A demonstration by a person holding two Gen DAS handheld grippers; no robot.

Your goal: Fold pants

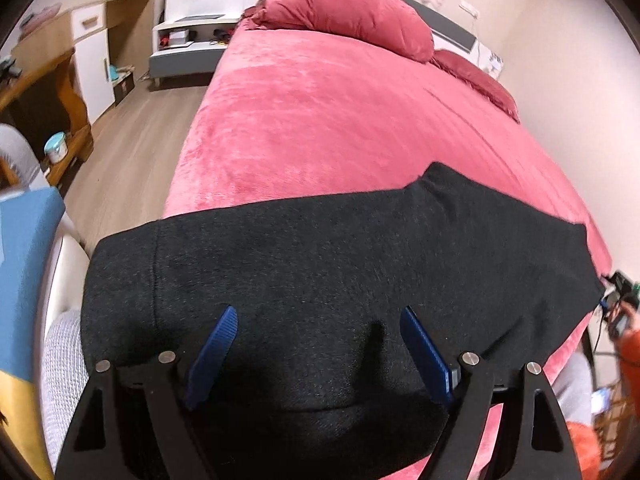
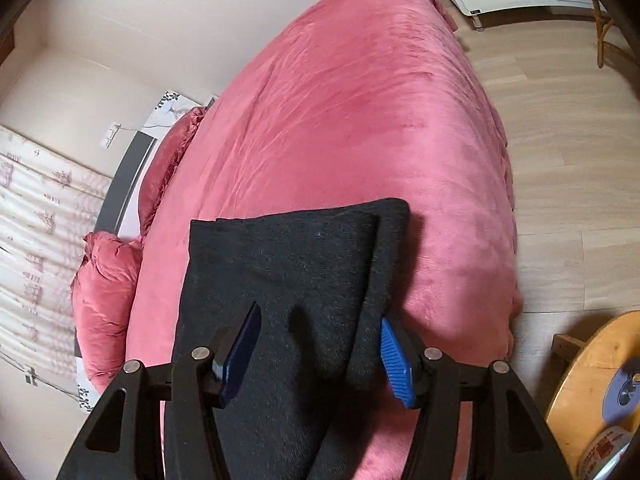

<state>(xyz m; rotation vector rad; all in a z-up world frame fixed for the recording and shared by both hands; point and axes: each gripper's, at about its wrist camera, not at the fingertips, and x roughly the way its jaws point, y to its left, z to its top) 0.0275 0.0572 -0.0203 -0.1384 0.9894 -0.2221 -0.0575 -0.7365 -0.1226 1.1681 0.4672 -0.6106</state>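
Note:
Black pants (image 1: 340, 264) lie flat in a wide band across the near end of the pink bed (image 1: 328, 120). My left gripper (image 1: 318, 314) hovers just over their near edge, open, its blue pads (image 1: 216, 356) wide apart and clear of the cloth. In the right wrist view the pants (image 2: 288, 264) run away from me as a folded strip with a squared far end. My right gripper (image 2: 320, 316) stands open above that strip. Its left pad (image 2: 244, 344) is over the cloth and its right pad (image 2: 394, 360) is at the cloth's right edge. Neither pad presses on the fabric.
A bunched pink duvet (image 1: 344, 4) and a pillow (image 1: 480, 80) lie at the head of the bed. A wooden desk (image 1: 44, 92) and a white cabinet (image 1: 94, 56) stand left across the wood floor (image 1: 132, 152). A round wooden table (image 2: 588, 376) sits near the bed's corner. An orange sleeve (image 1: 628, 344) shows at the right.

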